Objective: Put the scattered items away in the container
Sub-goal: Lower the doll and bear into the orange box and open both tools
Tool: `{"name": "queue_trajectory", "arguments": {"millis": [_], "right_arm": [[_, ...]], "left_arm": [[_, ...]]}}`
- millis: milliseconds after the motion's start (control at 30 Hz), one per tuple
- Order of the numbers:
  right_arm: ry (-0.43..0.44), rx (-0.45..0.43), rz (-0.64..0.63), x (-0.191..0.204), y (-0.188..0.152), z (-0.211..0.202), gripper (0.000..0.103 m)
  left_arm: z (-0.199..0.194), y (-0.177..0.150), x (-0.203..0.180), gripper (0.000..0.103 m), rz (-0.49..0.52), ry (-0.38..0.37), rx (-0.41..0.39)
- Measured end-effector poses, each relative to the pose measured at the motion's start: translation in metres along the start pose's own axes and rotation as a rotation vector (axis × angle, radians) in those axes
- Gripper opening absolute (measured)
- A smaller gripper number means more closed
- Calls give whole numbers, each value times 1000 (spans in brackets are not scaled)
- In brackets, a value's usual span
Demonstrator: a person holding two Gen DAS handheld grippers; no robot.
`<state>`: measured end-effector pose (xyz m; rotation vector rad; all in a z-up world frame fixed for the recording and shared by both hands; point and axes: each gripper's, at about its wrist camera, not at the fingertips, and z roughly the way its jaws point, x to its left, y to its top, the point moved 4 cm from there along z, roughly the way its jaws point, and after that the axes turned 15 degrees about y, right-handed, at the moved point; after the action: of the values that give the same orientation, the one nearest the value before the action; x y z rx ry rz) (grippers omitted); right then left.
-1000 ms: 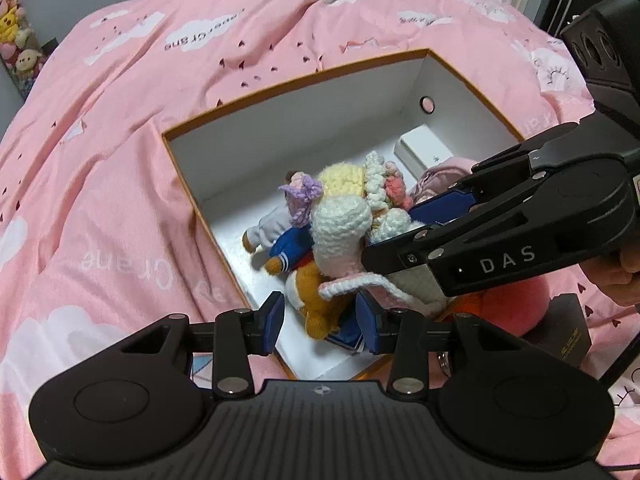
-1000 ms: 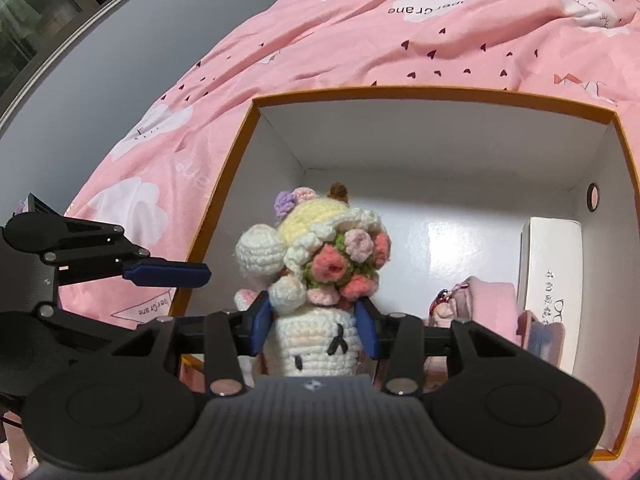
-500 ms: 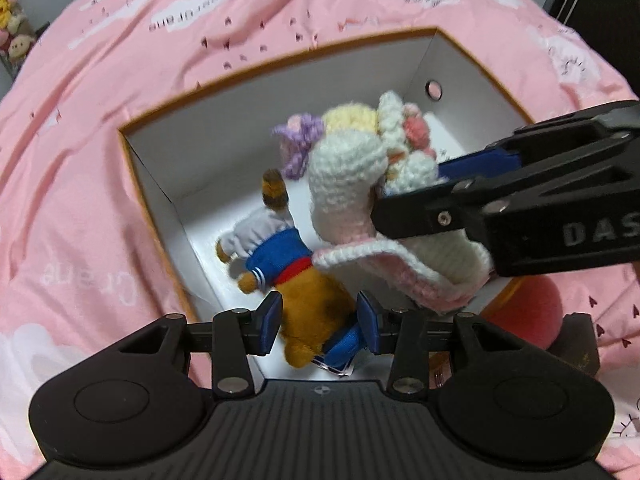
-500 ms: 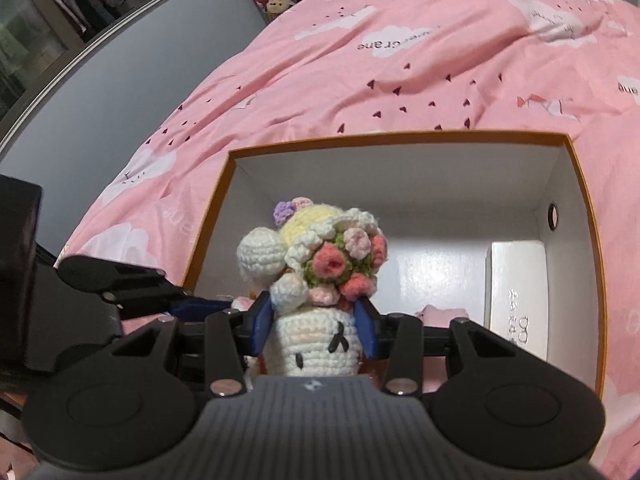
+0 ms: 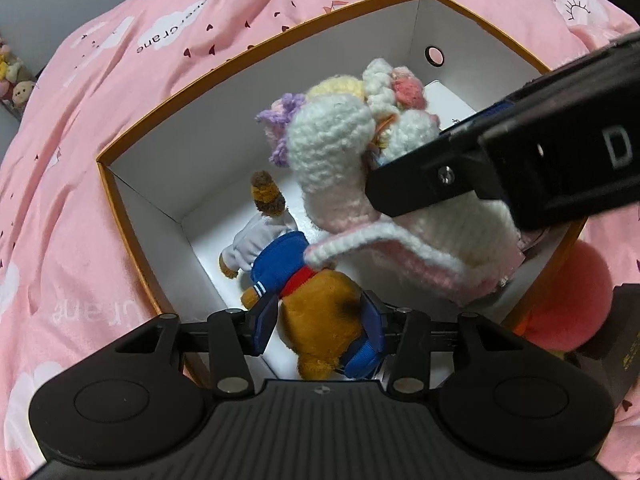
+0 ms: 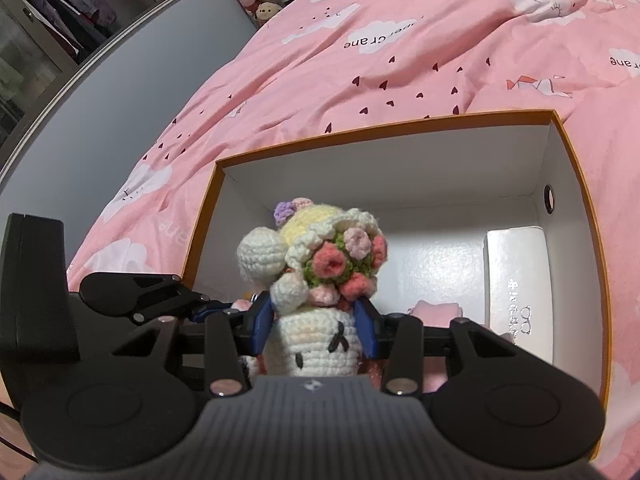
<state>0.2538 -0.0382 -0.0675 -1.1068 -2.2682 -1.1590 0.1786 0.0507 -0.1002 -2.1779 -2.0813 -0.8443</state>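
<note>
A bedroom: pink duvet (image 6: 400, 80), wardrobe (image 6: 48, 40).

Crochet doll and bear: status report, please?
Right gripper clamps crochet doll above box. Left gripper jaws just opening, bear between them, in box. Nothing blocks.

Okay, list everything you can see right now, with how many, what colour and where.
Cardboard box: one, orange rim, white inside, on the bed.
Pink cloud-print duvet: one, under the box.
Crocheted flower-hat doll: one, cream, pink and green, over the box.
Brown plush bear in blue sailor top: one, inside the box.
White glasses case: one, by the box's right wall.
Pink soft item: one, on the box floor.
Red plush: one, outside the box.
Left gripper: black, blue fingers either side of the bear.
Right gripper: black, gripping the doll.
</note>
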Motion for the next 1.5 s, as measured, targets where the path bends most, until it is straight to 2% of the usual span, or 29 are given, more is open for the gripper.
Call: {"name": "queue_trajectory", "arguments": {"millis": [67, 233, 400, 467, 600, 700, 833, 900, 1033, 1233, 1333, 1400, 1467, 1500], "right_arm": [[5, -5, 2, 0, 0, 0, 46], [22, -22, 34, -8, -1, -5, 46], [49, -25, 39, -8, -2, -5, 46], [87, -26, 79, -10, -2, -4, 46], [165, -19, 126, -7, -4, 1, 46], [136, -7, 101, -2, -6, 7, 46], [71, 21, 41, 4, -8, 13, 46], [26, 57, -17, 10, -11, 19, 46], [-45, 123, -106, 19, -17, 27, 48], [-47, 159, -105, 19, -16, 22, 55], [-42, 151, -140, 25, -14, 12, 55], [-42, 160, -165, 29, -11, 11, 47], [-48, 197, -207, 32, -13, 15, 27], [-53, 221, -233, 34, -15, 19, 23]], "left_arm": [[2, 3, -2, 52, 5, -15, 29], [14, 9, -4, 53, 7, 8, 106], [12, 3, 0, 42, 12, 5, 76], [8, -2, 2, 37, 29, 12, 76], [-1, -9, 4, 34, 77, 24, 70], [-4, -12, 7, 34, 88, 52, 70], [-7, -18, 13, 34, 81, 33, 44], [-9, -20, 15, 28, 81, 27, 43], [-16, -23, 20, 24, 74, 16, 24], [-20, -22, 23, 22, 77, 19, -6], [-22, -23, 24, 21, 77, 16, -18], [-20, -22, 30, 19, 71, 7, -18], [-19, -24, 31, 18, 62, -1, -20], [-20, -25, 32, 18, 58, -6, -21]]}}
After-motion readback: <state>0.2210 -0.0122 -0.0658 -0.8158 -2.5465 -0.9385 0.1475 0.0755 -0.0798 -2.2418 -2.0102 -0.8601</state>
